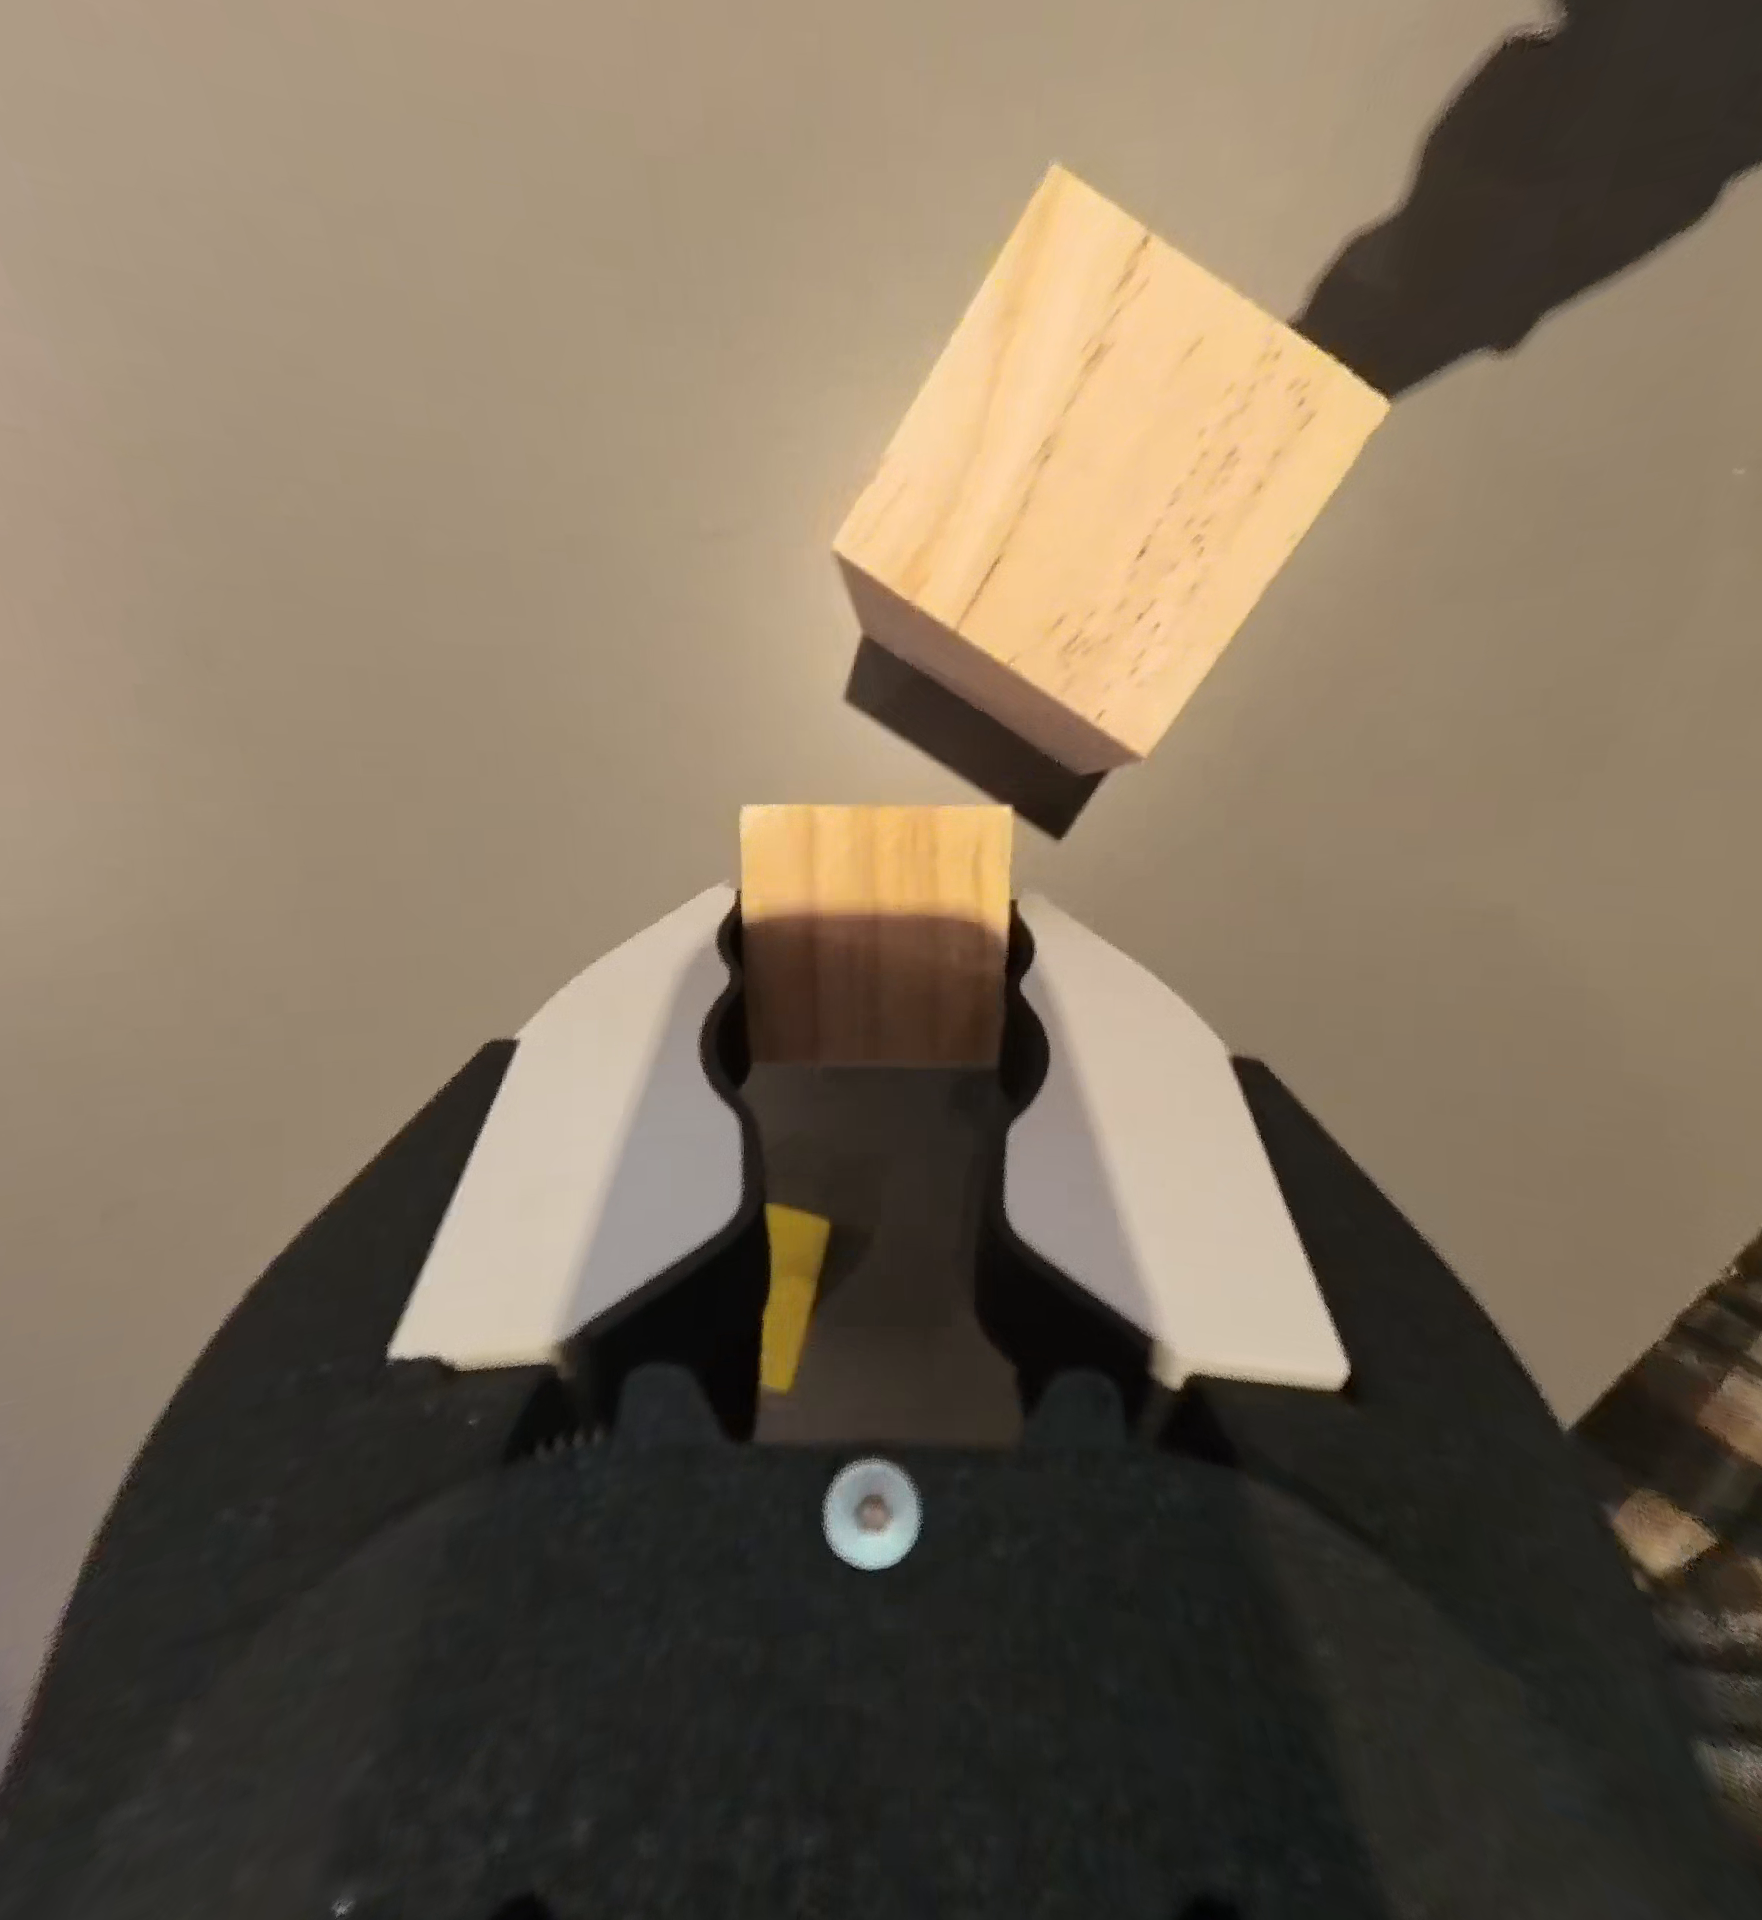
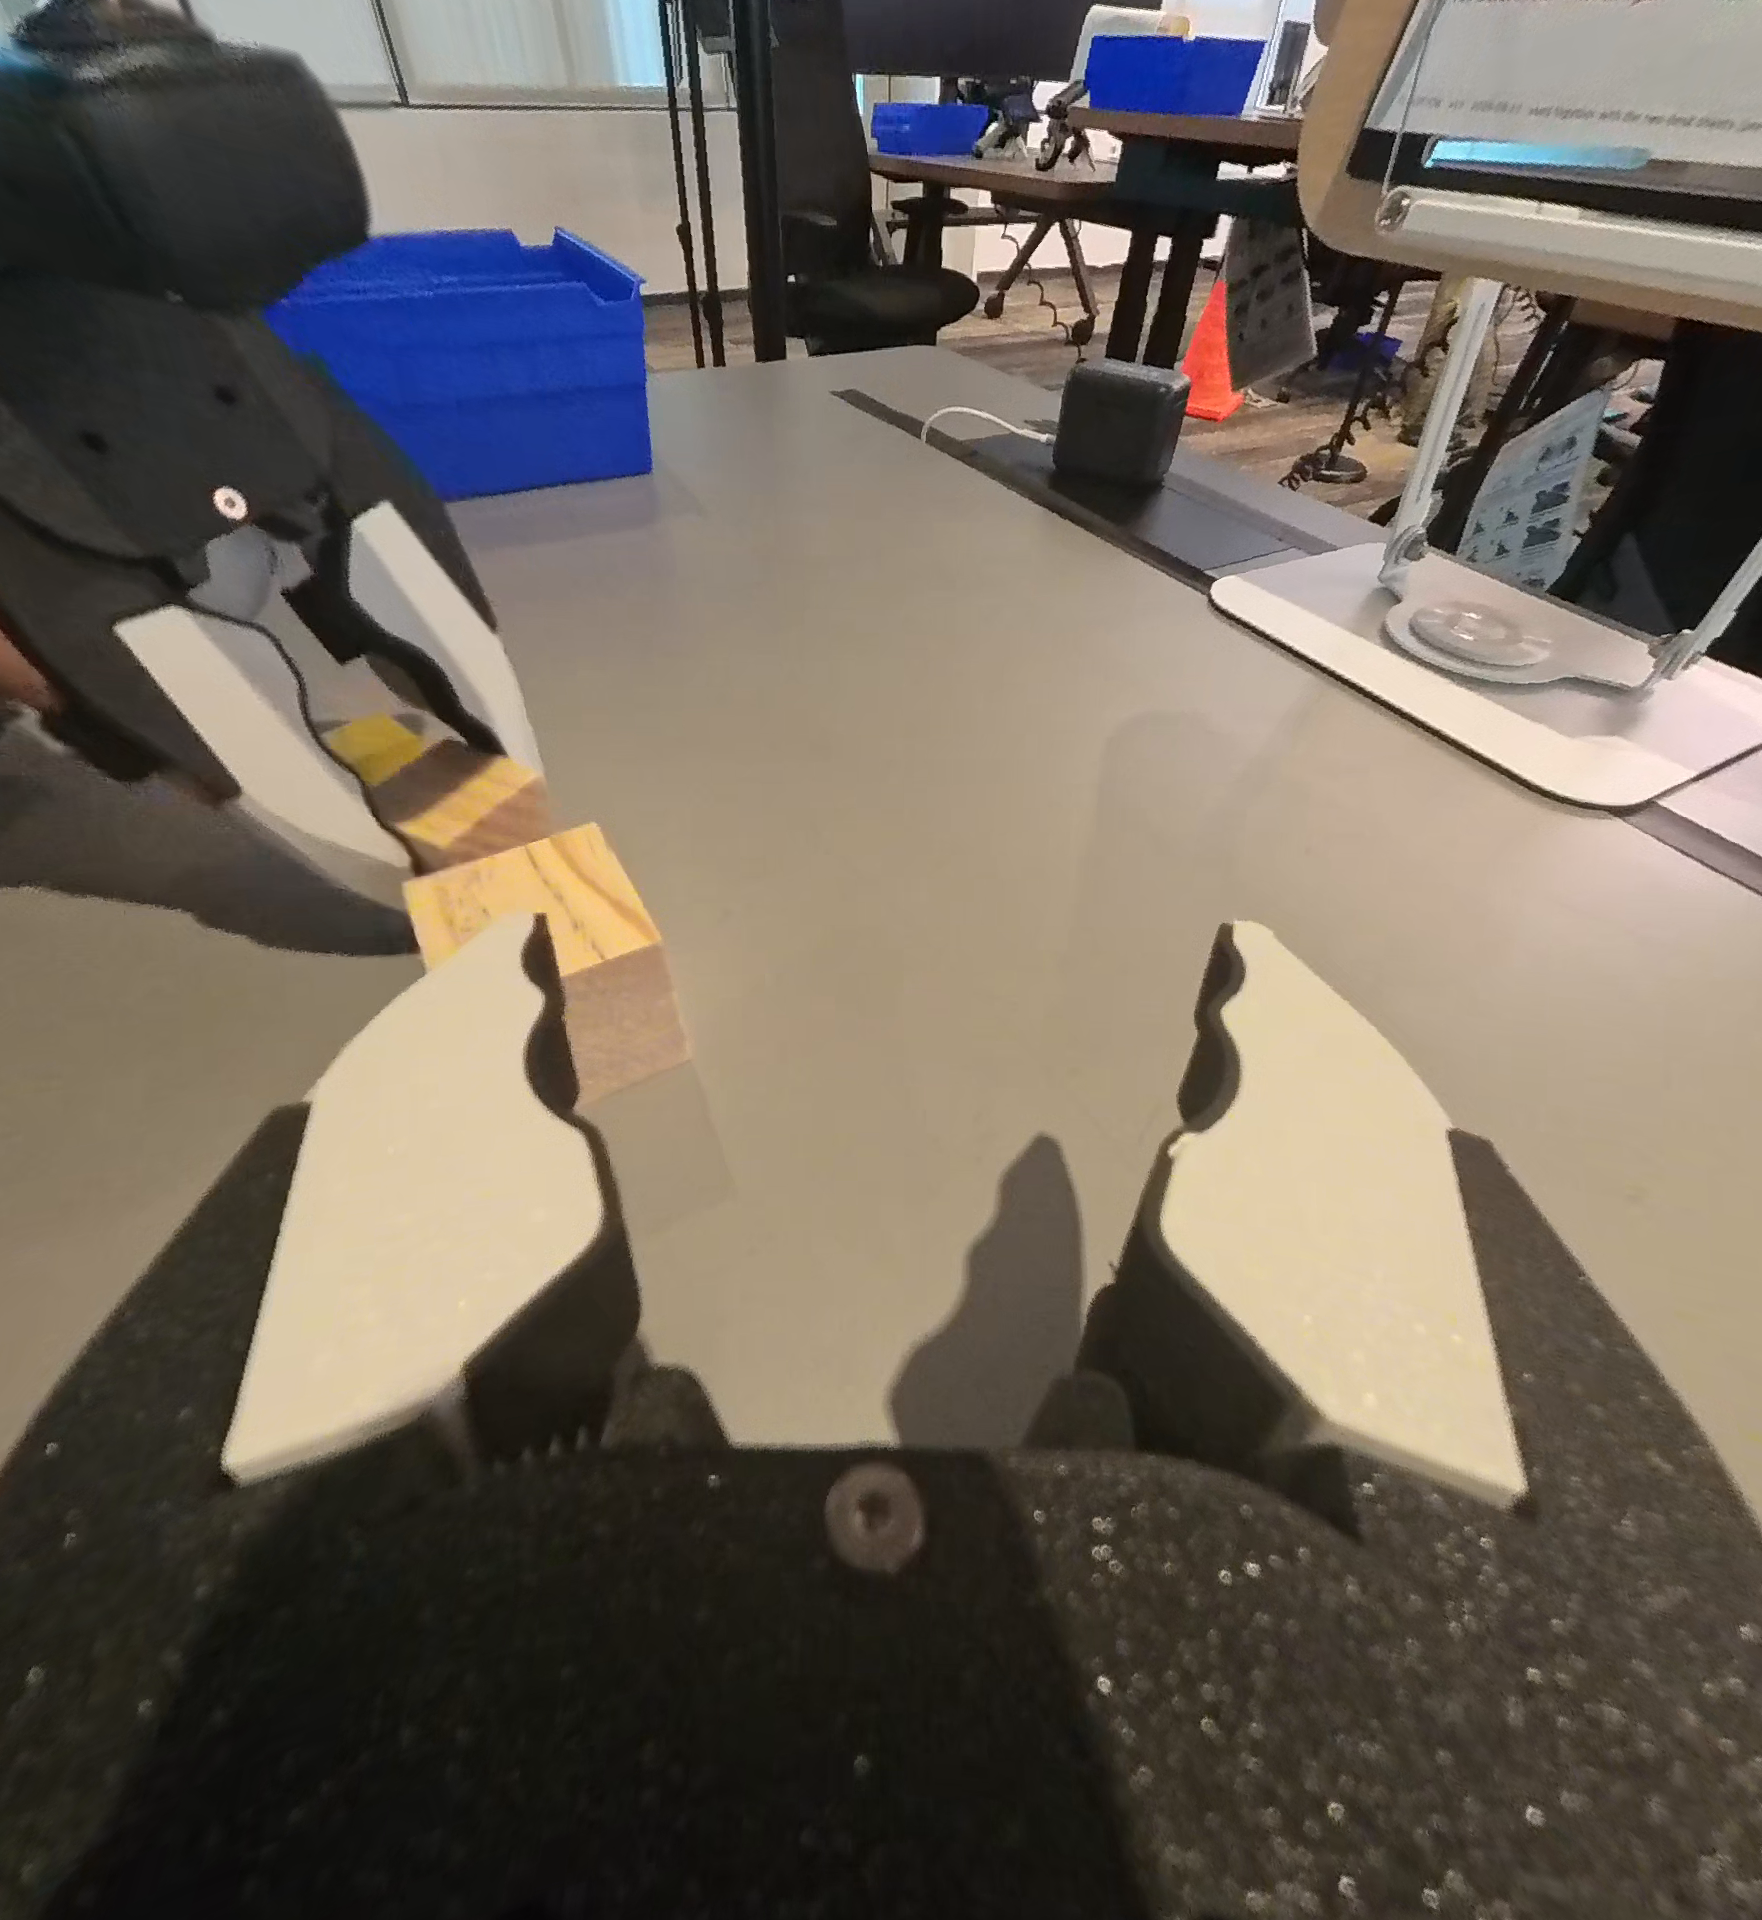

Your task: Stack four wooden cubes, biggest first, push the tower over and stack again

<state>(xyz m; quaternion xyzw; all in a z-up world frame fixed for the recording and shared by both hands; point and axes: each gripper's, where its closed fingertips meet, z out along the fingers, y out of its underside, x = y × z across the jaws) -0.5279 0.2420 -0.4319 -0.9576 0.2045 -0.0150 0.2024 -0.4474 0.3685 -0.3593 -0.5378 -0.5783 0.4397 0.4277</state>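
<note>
Pale wooden cubes, dark grain streaks.
Left gripper (image 1: pixel 877 914) clenched on smaller cube (image 1: pixel 877 883), near large cube (image 1: pixel 1116 468); right gripper (image 2: pixel 882 1029) spread, holding nothing.

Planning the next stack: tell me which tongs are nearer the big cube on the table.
Left. The left tongs, shut on a smaller cube, hover right beside the big cube. The right tongs are open, slightly farther back.

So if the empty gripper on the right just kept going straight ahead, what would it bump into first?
Probably nothing soon. The right gripper is open and points along bare table. The big cube sits off by its left finger, likely out of line. Far ahead stands a small black box, though depth is unclear.
</note>
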